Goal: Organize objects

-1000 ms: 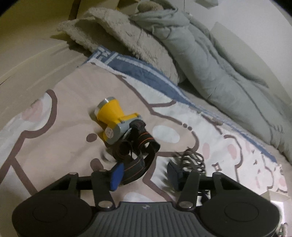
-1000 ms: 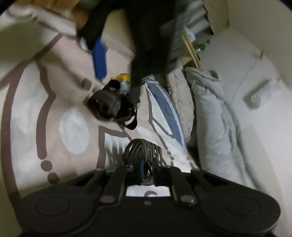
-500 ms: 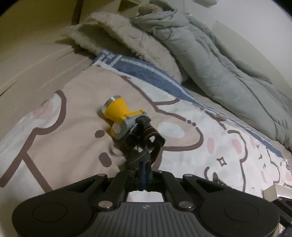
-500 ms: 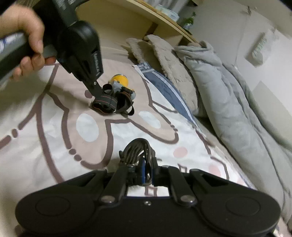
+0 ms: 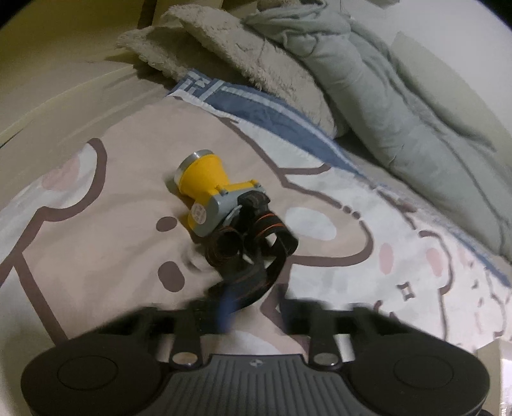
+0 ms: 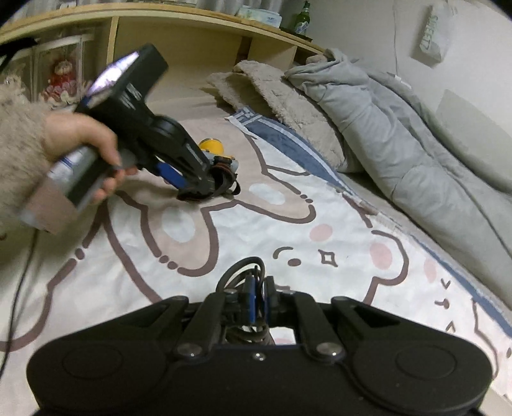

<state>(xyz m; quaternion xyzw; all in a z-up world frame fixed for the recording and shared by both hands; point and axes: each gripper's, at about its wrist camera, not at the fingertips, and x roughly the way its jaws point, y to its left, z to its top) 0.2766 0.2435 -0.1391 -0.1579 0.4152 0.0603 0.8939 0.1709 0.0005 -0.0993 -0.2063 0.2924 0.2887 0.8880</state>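
While lying sideways, yellow headlamp (image 5: 204, 198) trails black straps (image 5: 252, 256)

- Headlamp (image 5: 204, 192): smooth yellow plastic with a slight sheen, a grey plastic housing, a shiny metal rim.
- Headlamp strap (image 5: 252, 252): woven black elastic — matt, edged with thin orange lines.
- Bedsheet (image 5: 96, 230): soft matt cloth, printed.
- Pillow (image 5: 249, 60): rough, fuzzy beige fleece.
- Duvet (image 5: 400, 112): smooth grey cloth, matt.
- Left gripper (image 6: 195, 188): matt black plastic body — blue pads.
- Coiled cable (image 6: 243, 278): smooth black rubbery sheath.
- Shelf (image 6: 179, 19): pale smooth wood.
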